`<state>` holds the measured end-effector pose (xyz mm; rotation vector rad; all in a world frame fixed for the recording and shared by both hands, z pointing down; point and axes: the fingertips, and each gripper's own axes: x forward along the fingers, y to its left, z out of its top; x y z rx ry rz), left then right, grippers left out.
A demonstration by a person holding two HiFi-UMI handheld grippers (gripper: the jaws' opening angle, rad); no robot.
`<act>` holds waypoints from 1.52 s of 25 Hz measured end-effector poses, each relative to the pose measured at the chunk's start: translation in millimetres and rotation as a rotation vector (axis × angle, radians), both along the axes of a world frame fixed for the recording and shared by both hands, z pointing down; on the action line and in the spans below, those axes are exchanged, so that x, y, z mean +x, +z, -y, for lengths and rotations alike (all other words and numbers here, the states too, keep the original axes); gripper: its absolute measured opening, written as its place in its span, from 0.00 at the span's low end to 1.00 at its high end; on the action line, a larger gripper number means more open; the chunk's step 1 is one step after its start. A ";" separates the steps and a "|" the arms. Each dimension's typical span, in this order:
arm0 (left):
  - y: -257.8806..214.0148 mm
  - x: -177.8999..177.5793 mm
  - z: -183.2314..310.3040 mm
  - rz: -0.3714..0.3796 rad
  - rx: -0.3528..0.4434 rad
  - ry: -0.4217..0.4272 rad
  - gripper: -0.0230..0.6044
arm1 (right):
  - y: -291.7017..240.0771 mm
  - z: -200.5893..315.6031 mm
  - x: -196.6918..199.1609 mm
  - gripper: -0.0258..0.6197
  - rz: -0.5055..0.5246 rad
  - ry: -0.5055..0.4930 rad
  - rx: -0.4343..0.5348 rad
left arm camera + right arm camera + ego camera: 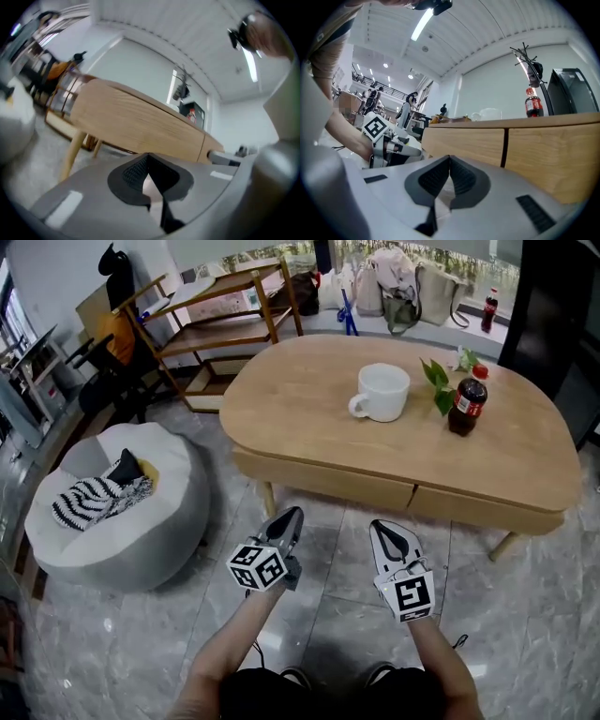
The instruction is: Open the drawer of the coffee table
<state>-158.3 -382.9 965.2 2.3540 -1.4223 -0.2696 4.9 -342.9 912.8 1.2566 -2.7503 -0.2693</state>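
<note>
Two fronts to choose between under the worktop (300, 399) edge: left drawer (323, 478) and right drawer (483, 510), both flush and closed, split by a dark seam (413, 494). No handle or knob visible on either, so look for a finger lip along the lower edge before committing.

Left hand-held gripper (292, 515): jaws pressed together, empty, level, near the left drawer but apart from it. Right hand-held gripper (386, 527): likewise closed on nothing, aimed close to the seam, also short of the wood. Judging by the aim, probably simplest to take the left drawer with the left hand-held gripper.

Open one pair of jaws first; no hold possible with tips shut. Drop low enough to reach under the front, then hook or pinch the bottom edge near its middle, not by the seam, to keep the drawer from racking. Pull straight back, level and slow, toward the body. Keep clear of the leg (269, 498). Avoid lifting or jolting, with mug (382, 392) and bottle (467, 405) standing on top and the bottle likely the first to tip. Hold the spare hand-held gripper back, out of the drawer's path.
</note>
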 end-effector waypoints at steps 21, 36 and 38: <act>-7.6 4.7 38.0 -0.839 0.113 0.180 0.29 | 30.2 -11.2 -0.6 0.05 -0.139 -0.047 0.021; -4.4 3.5 65.0 -0.983 0.241 0.261 0.29 | 53.9 -21.1 -12.9 0.05 -0.216 -0.116 0.015; -3.0 3.8 64.9 -1.007 0.267 0.284 0.29 | 57.1 -24.9 -12.7 0.05 -0.239 -0.125 0.010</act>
